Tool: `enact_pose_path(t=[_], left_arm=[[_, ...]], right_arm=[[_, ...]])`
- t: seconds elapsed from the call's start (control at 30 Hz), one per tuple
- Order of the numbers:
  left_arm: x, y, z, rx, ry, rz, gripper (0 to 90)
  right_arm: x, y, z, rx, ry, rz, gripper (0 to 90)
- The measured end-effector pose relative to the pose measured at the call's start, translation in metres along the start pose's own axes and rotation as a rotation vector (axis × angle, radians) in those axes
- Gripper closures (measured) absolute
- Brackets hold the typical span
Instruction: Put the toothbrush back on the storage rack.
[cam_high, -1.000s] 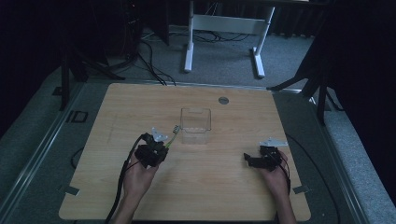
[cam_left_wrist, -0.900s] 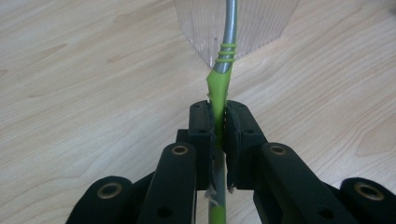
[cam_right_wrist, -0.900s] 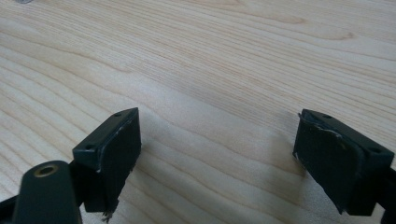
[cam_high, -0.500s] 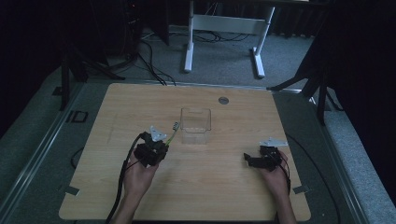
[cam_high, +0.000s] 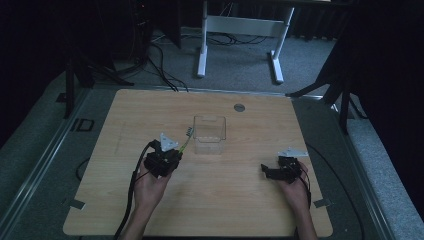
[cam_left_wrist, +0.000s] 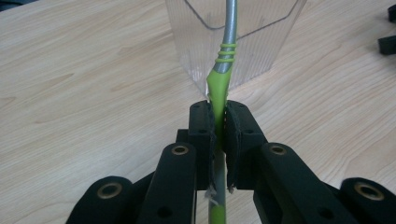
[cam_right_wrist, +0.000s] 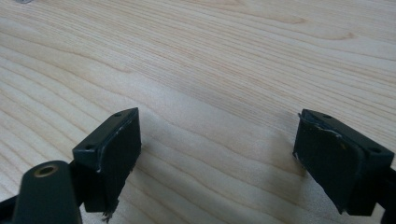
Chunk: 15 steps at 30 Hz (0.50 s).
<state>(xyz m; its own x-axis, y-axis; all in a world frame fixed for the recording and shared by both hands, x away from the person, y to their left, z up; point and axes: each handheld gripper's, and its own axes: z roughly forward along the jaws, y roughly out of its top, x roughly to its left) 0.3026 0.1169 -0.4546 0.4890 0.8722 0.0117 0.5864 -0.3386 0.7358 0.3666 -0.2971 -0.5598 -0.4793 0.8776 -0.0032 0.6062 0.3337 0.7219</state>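
Note:
My left gripper (cam_high: 173, 152) (cam_left_wrist: 218, 120) is shut on a toothbrush (cam_high: 184, 141) (cam_left_wrist: 227, 46) with a green and grey handle. The handle runs forward between the pads, and its bristled end reaches up beside the left wall of a clear plastic container (cam_high: 210, 134) (cam_left_wrist: 266, 46), which stands upright at the table's middle. The brush head is outside the container in the high view. My right gripper (cam_high: 266, 171) (cam_right_wrist: 217, 154) rests low over the wood at the right, jaws pointing left and open, with nothing between its pads.
The wooden table (cam_high: 150, 110) has a round metal grommet (cam_high: 239, 107) near its far edge. White desk legs (cam_high: 202, 45) and cables lie on the floor beyond. Each gripper's cable trails back along the forearm.

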Motion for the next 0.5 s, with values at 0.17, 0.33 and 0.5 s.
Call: enact_pose_path(t=[0.17,0.33,0.5], left_arm=[[0.0006,0.0013,-0.0018,-0.023,-0.011,-0.009,81.8],[-0.0002,0.0027,-0.0037,-0.042,-0.026,-0.005,81.8],[-0.0002,0.0036,-0.0042,-0.054,-0.031,-0.006,81.8]], right_arm=[[0.0,0.0,0.0,0.0,0.0,0.0,14.8],[0.0,0.0,0.0,0.0,0.0,0.0,14.8],[0.0,0.0,0.0,0.0,0.0,0.0,14.8]])
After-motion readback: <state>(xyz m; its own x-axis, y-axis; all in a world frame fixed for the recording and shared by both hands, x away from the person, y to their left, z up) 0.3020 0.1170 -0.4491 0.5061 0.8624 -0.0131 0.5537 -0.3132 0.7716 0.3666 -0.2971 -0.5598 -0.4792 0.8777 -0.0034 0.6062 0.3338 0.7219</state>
